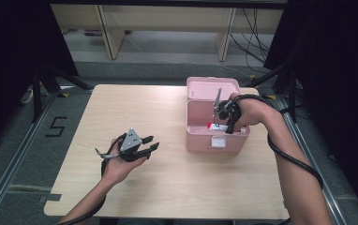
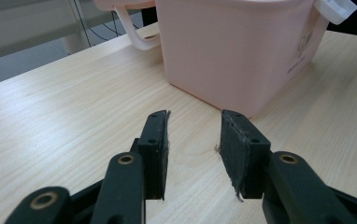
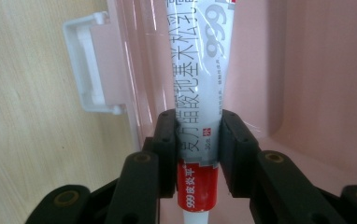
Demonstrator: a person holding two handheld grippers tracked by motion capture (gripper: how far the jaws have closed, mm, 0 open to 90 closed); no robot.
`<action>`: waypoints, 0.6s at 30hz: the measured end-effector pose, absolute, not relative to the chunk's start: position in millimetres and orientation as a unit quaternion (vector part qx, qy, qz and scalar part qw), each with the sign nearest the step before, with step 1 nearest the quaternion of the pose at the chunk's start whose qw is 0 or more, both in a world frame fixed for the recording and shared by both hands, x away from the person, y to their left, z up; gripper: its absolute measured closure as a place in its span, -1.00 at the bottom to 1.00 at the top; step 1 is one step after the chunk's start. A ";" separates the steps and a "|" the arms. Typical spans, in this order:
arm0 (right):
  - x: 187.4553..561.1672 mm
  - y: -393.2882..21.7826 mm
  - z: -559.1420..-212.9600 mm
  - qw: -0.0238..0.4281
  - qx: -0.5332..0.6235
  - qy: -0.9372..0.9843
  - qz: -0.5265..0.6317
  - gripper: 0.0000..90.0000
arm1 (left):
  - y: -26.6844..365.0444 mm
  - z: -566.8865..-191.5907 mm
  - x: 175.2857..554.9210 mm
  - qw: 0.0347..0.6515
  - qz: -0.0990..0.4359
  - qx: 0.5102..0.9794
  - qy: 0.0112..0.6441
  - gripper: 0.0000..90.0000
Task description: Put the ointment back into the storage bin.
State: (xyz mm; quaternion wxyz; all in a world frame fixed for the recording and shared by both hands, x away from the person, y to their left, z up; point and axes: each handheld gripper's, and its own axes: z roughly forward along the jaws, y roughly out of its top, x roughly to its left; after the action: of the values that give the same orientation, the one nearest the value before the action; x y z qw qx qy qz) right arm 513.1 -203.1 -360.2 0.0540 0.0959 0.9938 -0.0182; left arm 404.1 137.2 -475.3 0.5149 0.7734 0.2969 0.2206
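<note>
The right gripper (image 3: 197, 154) is pinching the white, red-banded ointment tube (image 3: 197, 93) over the open pink plastic box (image 1: 217, 136), apparently lowering it inside, while the left gripper (image 2: 193, 154) is waiting spread and empty beside it.

The two black fingers (image 2: 155, 154) stood apart with nothing between them, over the wooden counter (image 2: 64, 116), near a pink box (image 2: 232, 51)
</note>
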 end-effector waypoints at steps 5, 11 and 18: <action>515.4 -203.2 -362.8 0.053 0.091 0.994 -0.016 0.58 | 136.7 -475.6 403.8 0.515 0.220 0.773 0.296 0.37; 517.2 -203.7 -366.6 0.057 0.090 0.994 -0.015 0.59 | 136.8 -476.0 404.2 0.517 0.219 0.772 0.296 0.37; 519.9 -204.1 -370.7 0.058 0.086 0.994 -0.014 0.59 | 137.1 -475.3 403.8 0.514 0.220 0.774 0.297 0.37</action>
State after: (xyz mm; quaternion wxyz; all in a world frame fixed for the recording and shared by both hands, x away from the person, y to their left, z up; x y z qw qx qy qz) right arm 519.9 -204.1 -370.7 0.0575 0.0864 0.9945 -0.0141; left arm 403.8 137.1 -475.3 0.5145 0.7739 0.2965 0.2200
